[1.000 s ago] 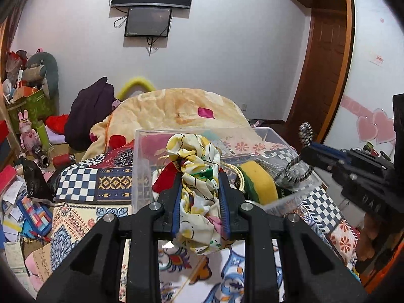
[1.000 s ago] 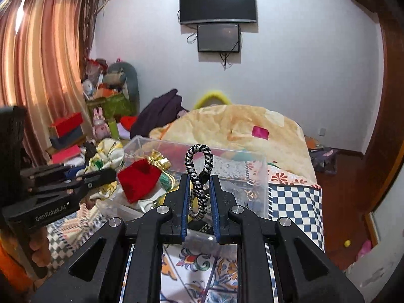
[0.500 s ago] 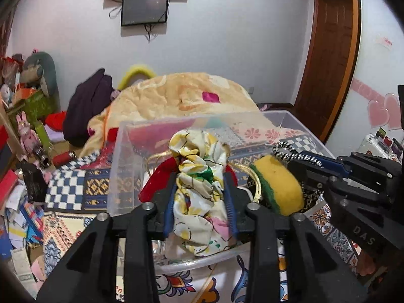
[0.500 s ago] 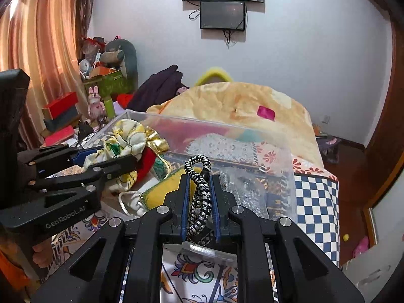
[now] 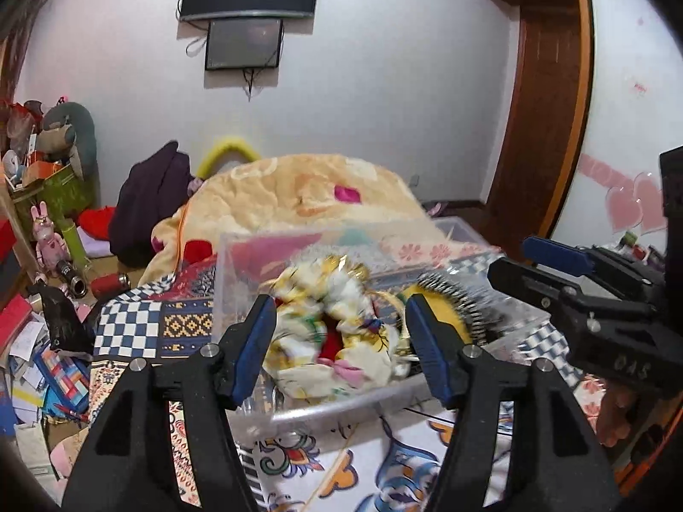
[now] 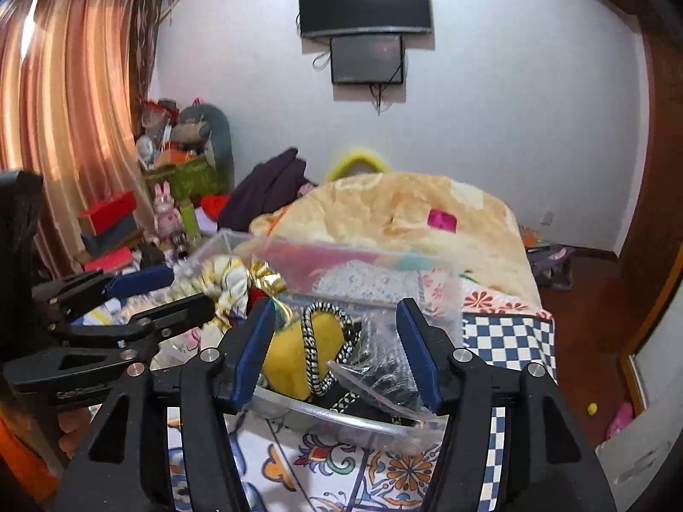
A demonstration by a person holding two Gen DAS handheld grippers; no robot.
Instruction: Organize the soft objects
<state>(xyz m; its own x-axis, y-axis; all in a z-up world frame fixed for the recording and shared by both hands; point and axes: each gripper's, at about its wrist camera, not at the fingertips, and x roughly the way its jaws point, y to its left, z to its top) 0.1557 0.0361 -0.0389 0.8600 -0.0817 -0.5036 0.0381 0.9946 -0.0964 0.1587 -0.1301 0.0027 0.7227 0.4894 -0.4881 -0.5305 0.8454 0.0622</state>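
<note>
A clear plastic bin point(image 5: 239, 264) point(image 6: 444, 281) stands on the patterned bed cover. In it lie a yellow floral cloth point(image 5: 337, 341) point(image 6: 226, 286), a yellow sponge point(image 6: 294, 354) point(image 5: 448, 320) and a black-and-white braided cord point(image 6: 313, 350) point(image 5: 452, 303) draped over the sponge. My left gripper point(image 5: 339, 341) is open over the bin's near rim, the cloth loose between its fingers. My right gripper point(image 6: 333, 341) is open just above the cord and sponge. Each gripper shows in the other's view, the right point(image 5: 555, 281) and the left point(image 6: 141, 298).
A peach blanket point(image 5: 307, 196) is heaped behind the bin. A dark garment point(image 5: 145, 196) lies at the back left. Boxes, toys and papers point(image 5: 38, 320) crowd the floor at left. A wooden door point(image 5: 542, 128) and white panel are at right.
Both grippers have opened over the bin. The left has let go of the floral cloth and the right has let go of the cord; both items dropped into the bin.
</note>
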